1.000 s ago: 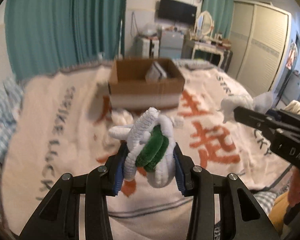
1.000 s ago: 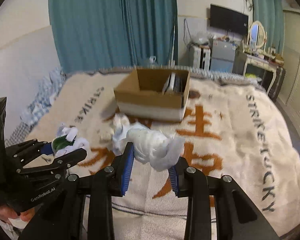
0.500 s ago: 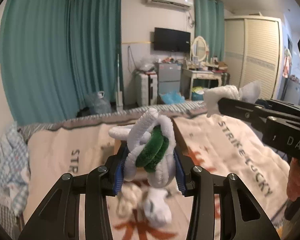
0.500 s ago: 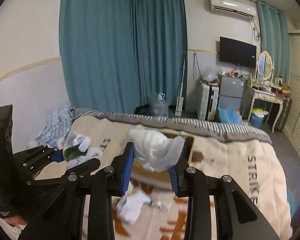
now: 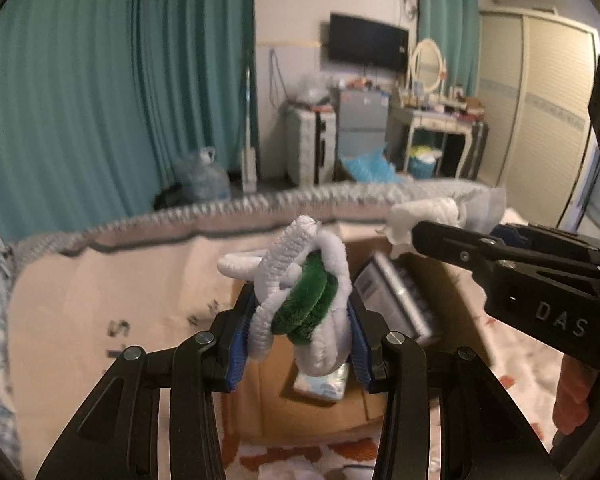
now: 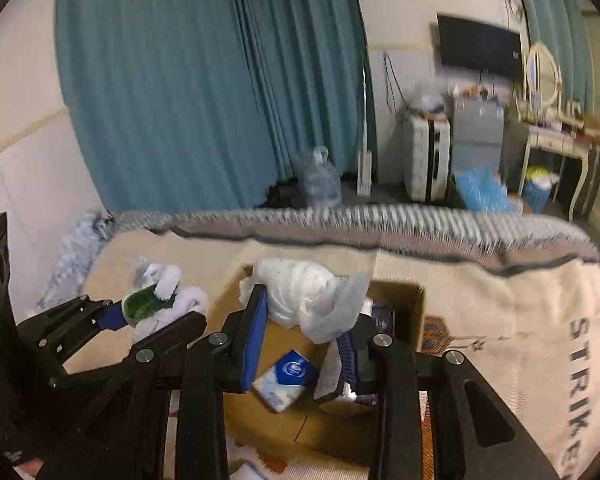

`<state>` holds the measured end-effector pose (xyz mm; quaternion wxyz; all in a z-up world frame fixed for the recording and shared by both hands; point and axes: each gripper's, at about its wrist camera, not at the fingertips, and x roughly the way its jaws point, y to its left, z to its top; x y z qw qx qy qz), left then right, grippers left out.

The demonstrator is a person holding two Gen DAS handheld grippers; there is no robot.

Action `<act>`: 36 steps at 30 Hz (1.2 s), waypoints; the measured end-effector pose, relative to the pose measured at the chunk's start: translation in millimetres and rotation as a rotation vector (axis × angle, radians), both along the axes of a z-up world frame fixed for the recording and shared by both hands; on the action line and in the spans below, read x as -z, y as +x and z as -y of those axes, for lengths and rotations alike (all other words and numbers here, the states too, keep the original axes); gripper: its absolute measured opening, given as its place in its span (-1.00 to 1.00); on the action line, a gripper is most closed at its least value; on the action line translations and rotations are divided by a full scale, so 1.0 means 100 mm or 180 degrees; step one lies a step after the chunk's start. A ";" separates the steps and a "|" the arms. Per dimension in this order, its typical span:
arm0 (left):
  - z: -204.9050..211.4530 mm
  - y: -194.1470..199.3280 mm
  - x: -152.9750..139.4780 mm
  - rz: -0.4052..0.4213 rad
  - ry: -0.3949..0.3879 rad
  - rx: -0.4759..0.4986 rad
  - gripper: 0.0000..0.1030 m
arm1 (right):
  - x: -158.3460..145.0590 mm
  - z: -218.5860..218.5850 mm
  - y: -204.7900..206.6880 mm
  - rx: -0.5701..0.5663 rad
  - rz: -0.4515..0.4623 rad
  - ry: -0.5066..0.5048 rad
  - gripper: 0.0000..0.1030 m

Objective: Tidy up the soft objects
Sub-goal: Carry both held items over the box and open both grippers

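My left gripper (image 5: 298, 316) is shut on a white and green chenille toy (image 5: 304, 292) and holds it over the open cardboard box (image 5: 320, 412). My right gripper (image 6: 304, 320) is shut on a crumpled white cloth (image 6: 304, 296), also above the box (image 6: 404, 300). In the left wrist view the right gripper (image 5: 432, 228) comes in from the right with the white cloth (image 5: 440, 208). In the right wrist view the left gripper (image 6: 148, 312) sits at the left with the toy (image 6: 156, 296). The box holds a blue tissue pack (image 6: 286, 376) and a grey packet (image 5: 396, 296).
The box stands on a bed with a cream blanket (image 6: 520, 320) printed with dark letters and orange marks. More white soft items (image 5: 284, 470) lie on the blanket in front of the box. Teal curtains (image 6: 204, 80), a water bottle (image 6: 320, 180) and furniture stand beyond the bed.
Both grippers have moved forward to the box with their loads, tipping up and then back down; the box, far off before, is now right under the fingers. Both grips are unchanged.
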<state>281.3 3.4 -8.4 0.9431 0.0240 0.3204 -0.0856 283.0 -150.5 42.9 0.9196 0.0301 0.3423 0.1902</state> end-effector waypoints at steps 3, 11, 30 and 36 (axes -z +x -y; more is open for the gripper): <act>0.05 0.14 0.26 -0.0119 0.0095 0.0036 -0.18 | 0.32 -0.02 0.22 0.0025 -0.0142 -0.0073 -0.36; 0.23 0.11 0.37 -0.0077 0.0310 0.0003 0.14 | 0.54 0.06 0.30 0.0040 -0.0224 -0.0084 -0.04; -0.19 -1.68 -1.68 0.0933 0.0187 -0.0269 0.80 | -1.60 0.33 -1.49 0.0336 0.0559 -0.0276 0.44; -0.39 -2.37 -1.79 0.0977 0.0167 -0.0166 0.81 | -1.80 0.28 -2.27 0.0304 0.0644 -0.0289 0.89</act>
